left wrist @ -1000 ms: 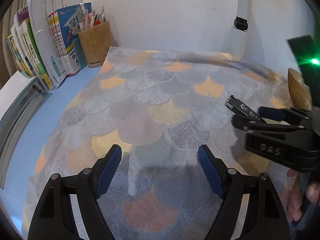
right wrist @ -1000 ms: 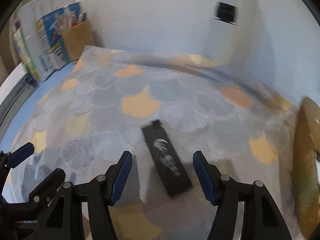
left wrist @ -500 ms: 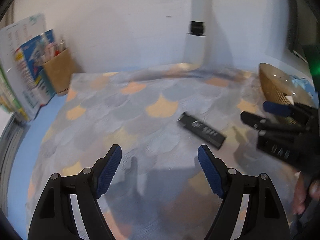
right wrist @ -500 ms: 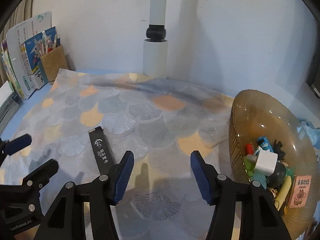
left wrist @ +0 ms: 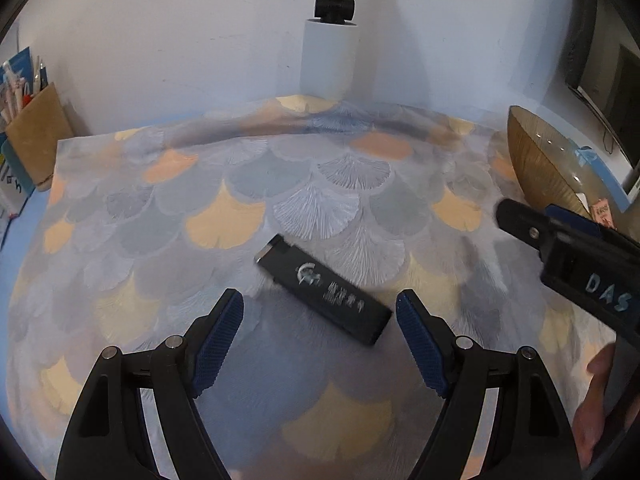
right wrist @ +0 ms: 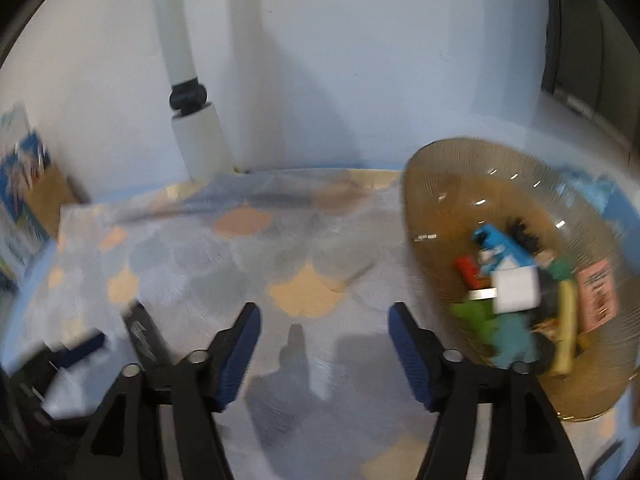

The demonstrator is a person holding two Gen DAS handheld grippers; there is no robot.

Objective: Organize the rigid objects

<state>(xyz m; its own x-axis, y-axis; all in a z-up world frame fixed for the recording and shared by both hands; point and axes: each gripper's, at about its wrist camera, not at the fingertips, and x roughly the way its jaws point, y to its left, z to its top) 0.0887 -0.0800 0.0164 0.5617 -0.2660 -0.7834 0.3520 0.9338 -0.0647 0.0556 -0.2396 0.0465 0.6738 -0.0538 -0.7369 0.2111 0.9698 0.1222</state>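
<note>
Black flat stick (left wrist: 324,288), USB-drive-like, pale logo and print on its top face, lies flat on the fan-patterned mat (left wrist: 224,184) covering the worktop. It sits diagonally: metal-tipped end toward upper left, other end toward lower right.

Left gripper (left wrist: 320,340): jaws spread wide, nothing between the pads, released. The stick lies just ahead of the jaw tips, roughly centred across the gap; its lower-right end comes close to the right-hand blue pad (left wrist: 420,344) but stands apart from it. No contact with either pad.

Right gripper (right wrist: 324,344): its jaws have just been opening and stand apart with only bare mat between them; released, holding nothing. In the right wrist view, which is motion-blurred, the stick (right wrist: 142,332) lies well off to the left of these jaws, outside the gap, next to the left gripper's blurred tip. In the left wrist view the right gripper (left wrist: 568,240) shows at the right edge, above the mat and well to the right of the stick.

Ribbed amber glass bowl (right wrist: 440,208) stands at the right end of the mat, holding assorted small items: white block (right wrist: 516,292), blue piece, red piece, green piece, yellow stick, pink card. The bowl is just right of the right gripper's jaws and well apart from the black stick.

Background: white post (left wrist: 328,56) against the wall, brown pen holder (left wrist: 34,136) at far left.
</note>
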